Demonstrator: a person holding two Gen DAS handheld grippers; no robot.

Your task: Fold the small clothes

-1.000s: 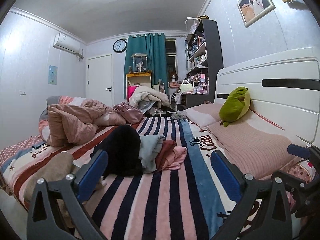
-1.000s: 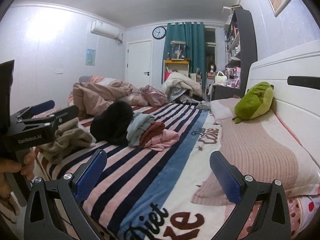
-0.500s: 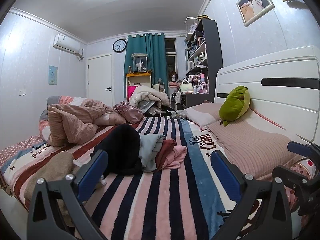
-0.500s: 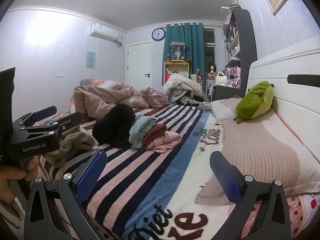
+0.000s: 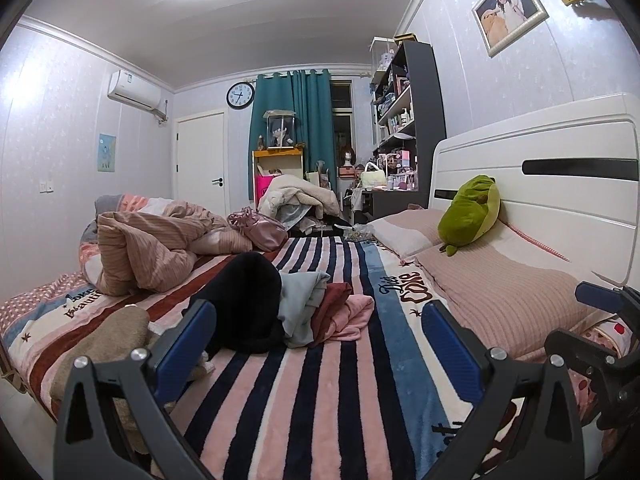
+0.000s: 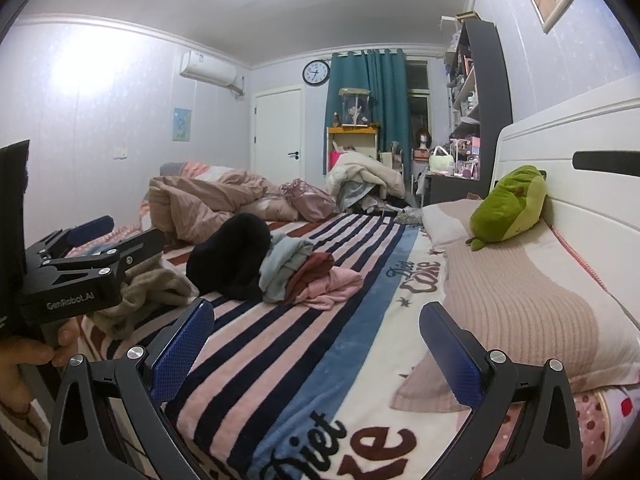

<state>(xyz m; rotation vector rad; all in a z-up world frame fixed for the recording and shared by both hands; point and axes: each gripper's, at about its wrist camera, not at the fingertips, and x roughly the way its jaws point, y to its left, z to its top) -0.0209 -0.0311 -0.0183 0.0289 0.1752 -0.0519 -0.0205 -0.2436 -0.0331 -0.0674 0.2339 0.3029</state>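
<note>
A pile of small clothes lies mid-bed on the striped blanket (image 5: 344, 392): a black garment (image 5: 244, 304), a pale blue one (image 5: 300, 300), a dark red one (image 5: 336, 300) and a pink one (image 5: 356, 314). The pile also shows in the right wrist view, with the black garment (image 6: 232, 256) and the pink one (image 6: 336, 286). A beige garment (image 5: 108, 340) lies at the left edge. My left gripper (image 5: 320, 340) is open and empty, short of the pile. My right gripper (image 6: 316, 340) is open and empty over the blanket (image 6: 280, 360). Each gripper shows in the other's view.
A crumpled pink duvet (image 5: 160, 248) sits at the far left of the bed. Pillows (image 5: 500, 292) and a green plush toy (image 5: 472, 208) lie along the white headboard (image 5: 540, 184) on the right. A desk, shelves and a heap of laundry stand beyond the bed.
Both grippers have shifted only slightly; the pile sits a little differently in each view. Both stay open and empty.
</note>
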